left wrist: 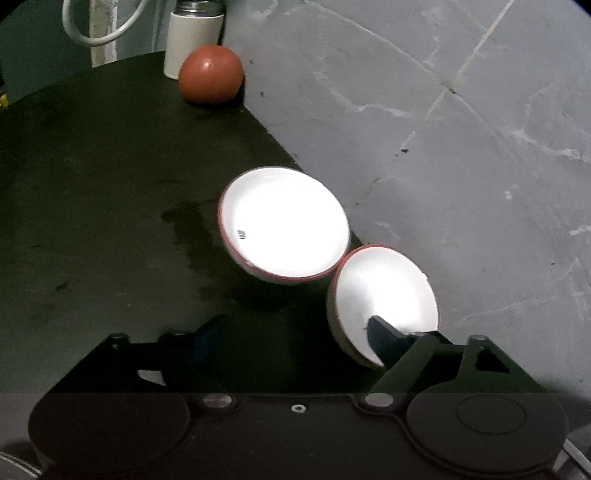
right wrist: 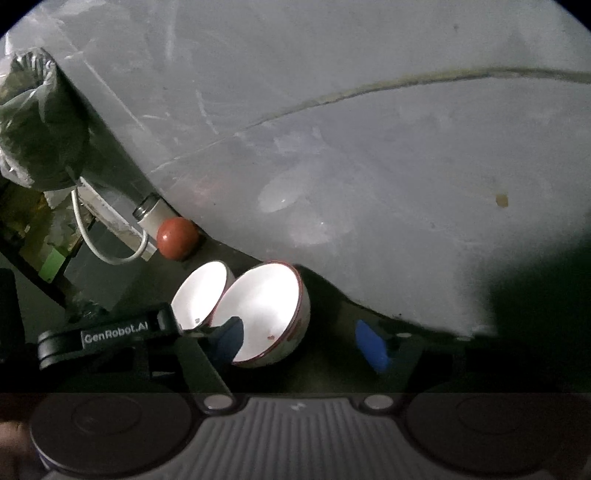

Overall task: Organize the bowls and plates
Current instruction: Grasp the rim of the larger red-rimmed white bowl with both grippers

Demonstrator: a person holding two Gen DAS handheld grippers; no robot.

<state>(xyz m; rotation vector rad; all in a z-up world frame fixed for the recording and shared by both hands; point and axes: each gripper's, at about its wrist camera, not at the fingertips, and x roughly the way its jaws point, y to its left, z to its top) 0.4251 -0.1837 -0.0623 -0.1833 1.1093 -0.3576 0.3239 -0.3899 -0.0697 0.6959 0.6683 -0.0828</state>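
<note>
Left wrist view: dark tabletop (left wrist: 92, 221) ahead and to the left of the left hand-held gripper (left wrist: 291, 332), bare and open there apart from a damp-looking streak. Tabletop edge slanting from far left-centre down toward the right finger, with grey marbled floor (left wrist: 461, 147) beyond it. At the far end by that edge, a white canister (left wrist: 192, 40) with a metal top and a red ball (left wrist: 211, 74) just in front of it, a white cable (left wrist: 96, 33) looping behind. Straight ahead, first bowl (left wrist: 284, 225), white inside with a red rim, tipped and empty, close to the edge. Just right of it, rims almost touching, second bowl (left wrist: 384, 295), also empty and tilted, with the right finger's blue pad inside it. Left finger well apart on the dark side; jaws fairly wide, pads not seen pressing on anything

Right wrist view: at far left, a bagged dark bundle (right wrist: 40, 118). Both bowls ahead of the right hand-held gripper (right wrist: 303, 343), the left finger's pad reaching into the nearer bowl, the right pad clear of it over the tabletop; jaws fairly wide, nothing clamped
</note>
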